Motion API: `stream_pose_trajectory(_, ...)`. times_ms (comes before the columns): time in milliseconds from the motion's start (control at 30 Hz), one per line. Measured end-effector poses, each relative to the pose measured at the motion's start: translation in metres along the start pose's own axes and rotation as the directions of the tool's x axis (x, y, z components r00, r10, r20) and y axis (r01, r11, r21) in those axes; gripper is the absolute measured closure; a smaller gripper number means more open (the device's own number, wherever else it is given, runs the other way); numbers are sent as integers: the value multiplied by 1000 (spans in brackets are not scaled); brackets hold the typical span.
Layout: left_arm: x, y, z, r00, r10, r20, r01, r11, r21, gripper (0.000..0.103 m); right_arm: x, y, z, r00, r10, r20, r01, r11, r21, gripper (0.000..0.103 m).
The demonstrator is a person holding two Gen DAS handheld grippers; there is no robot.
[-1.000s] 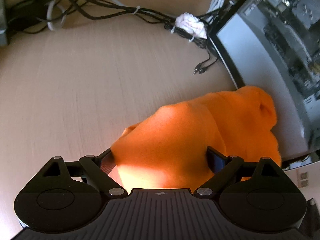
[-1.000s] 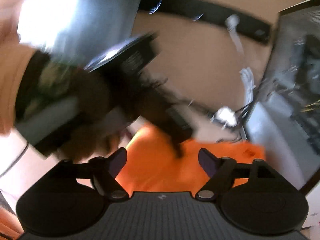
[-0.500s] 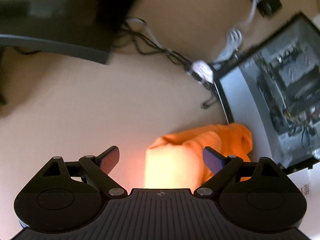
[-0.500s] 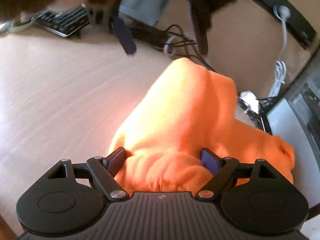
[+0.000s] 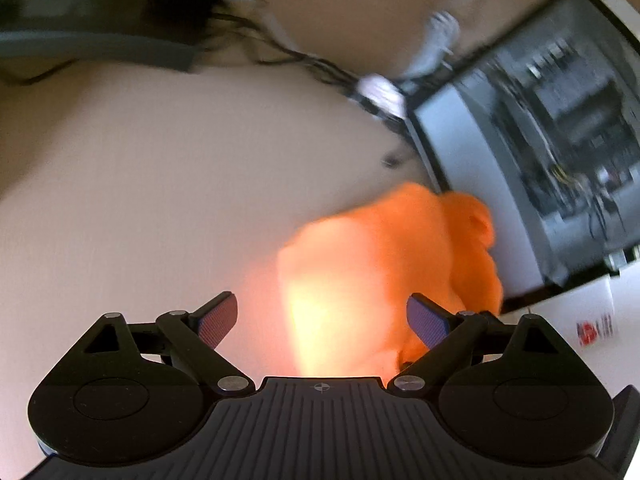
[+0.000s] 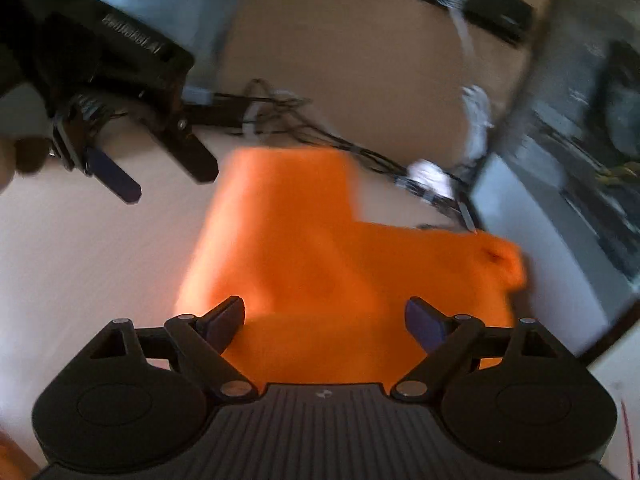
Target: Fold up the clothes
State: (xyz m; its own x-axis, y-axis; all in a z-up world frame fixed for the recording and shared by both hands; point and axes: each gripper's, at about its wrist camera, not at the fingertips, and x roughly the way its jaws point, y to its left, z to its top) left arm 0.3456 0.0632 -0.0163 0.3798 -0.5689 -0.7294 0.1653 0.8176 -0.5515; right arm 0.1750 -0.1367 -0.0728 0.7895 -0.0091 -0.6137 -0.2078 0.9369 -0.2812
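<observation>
My left tongs [image 5: 322,318] have let go and lifted off the orange garment [image 5: 384,264], now bunched on the tabletop [image 5: 160,200]; my right tongs [image 6: 324,320] gape above it, so regrasping comes next.

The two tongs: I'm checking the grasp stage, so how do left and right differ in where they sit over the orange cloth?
The right tongs have the orange cloth spanning the whole gap between their fingers; the left tongs have cloth only toward their right finger, with bare table at the other. Both are open, gripping nothing.
</observation>
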Motion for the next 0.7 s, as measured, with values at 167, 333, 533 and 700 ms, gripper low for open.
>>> stream_pose_trajectory(167, 45, -12, 25, 997, 74, -26, -72, 995, 65, 7, -10, -10, -18, 995, -100, -27, 99, 994, -44, 16)
stream_pose_trajectory(333, 78, -6, 36, 995, 83, -61, -80, 996, 47, 7, -21, -16, -24, 974, -227, -19, 226, 973, -48, 16)
stream_pose_trajectory(533, 90, -15, 39, 993, 99, -63, -94, 992, 85, 7, -50, 21, 3, 992, 22, 123, -5, 991, -132, 12)
stream_pose_trajectory(700, 88, -14, 39, 992, 108, -68, -102, 991, 82, 7, -2, 60, -12, 998, 56, -5, -55, 966, -252, 12)
